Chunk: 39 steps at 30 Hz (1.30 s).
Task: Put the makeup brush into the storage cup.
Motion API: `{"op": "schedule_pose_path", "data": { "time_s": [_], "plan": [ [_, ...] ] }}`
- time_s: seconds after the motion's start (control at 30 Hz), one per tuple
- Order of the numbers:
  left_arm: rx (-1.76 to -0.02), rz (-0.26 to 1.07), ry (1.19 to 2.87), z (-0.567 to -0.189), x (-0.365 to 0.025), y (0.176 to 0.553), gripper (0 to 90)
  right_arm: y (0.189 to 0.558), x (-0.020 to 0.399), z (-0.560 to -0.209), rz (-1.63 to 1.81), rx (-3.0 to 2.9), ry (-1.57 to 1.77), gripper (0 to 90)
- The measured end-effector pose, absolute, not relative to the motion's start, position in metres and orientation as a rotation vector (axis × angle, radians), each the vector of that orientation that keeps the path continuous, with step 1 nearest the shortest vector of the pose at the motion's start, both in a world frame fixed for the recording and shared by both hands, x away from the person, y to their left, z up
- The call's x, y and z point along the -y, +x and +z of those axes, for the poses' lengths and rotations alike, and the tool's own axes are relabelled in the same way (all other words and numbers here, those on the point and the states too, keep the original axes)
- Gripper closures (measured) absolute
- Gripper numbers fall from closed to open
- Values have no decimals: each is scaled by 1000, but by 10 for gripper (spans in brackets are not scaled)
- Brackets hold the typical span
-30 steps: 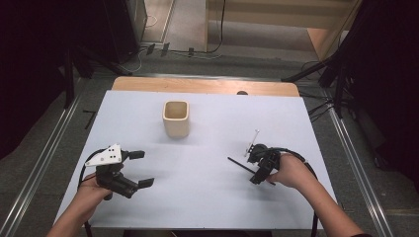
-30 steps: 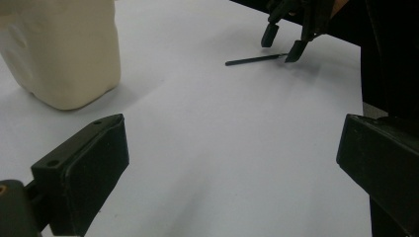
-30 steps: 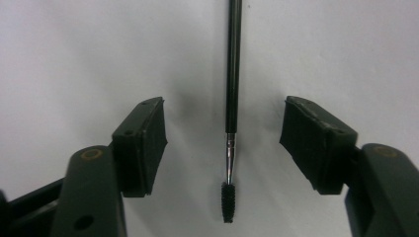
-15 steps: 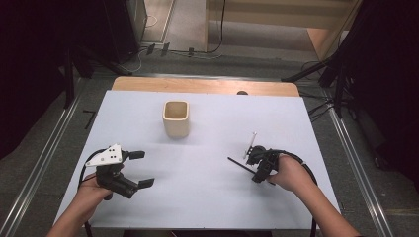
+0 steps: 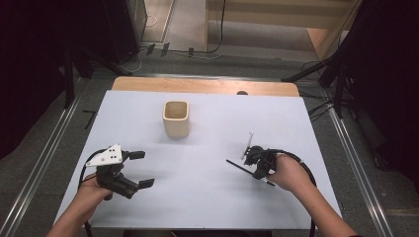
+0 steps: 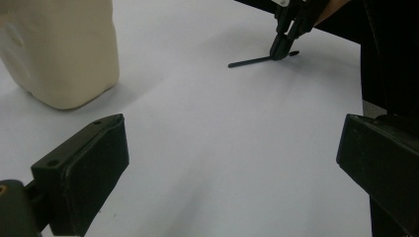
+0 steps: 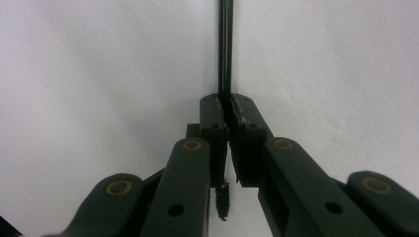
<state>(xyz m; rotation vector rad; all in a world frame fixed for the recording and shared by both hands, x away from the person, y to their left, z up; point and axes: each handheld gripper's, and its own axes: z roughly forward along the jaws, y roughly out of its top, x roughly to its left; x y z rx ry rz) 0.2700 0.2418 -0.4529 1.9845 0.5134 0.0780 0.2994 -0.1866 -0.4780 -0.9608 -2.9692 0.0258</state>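
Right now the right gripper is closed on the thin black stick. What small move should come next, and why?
Probably lift the right gripper a little, straight up. Its jaws have just been closing and now pinch the thin black stick, which still lies flat on the white table. The beige cup stands apart, so raising the stick first looks sensible.

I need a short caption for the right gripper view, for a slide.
Right claw shut on a thin black stick lying on the white table.
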Motion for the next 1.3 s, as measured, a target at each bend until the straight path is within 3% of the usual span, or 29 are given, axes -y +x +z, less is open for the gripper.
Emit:
{"op": "schedule_pose_path", "data": {
  "time_s": [0.4,0.87,1.3],
  "plan": [
    [-517,69,1980,-453,-241,270,0,303,195,-475,-43,2943,-1004,867],
    [-534,42,1975,-453,-241,270,0,300,206,-443,-476,2815,-1112,866],
    [-571,-87,1949,-456,-238,271,0,292,192,-433,-804,2763,-1085,867]
  ]
}}
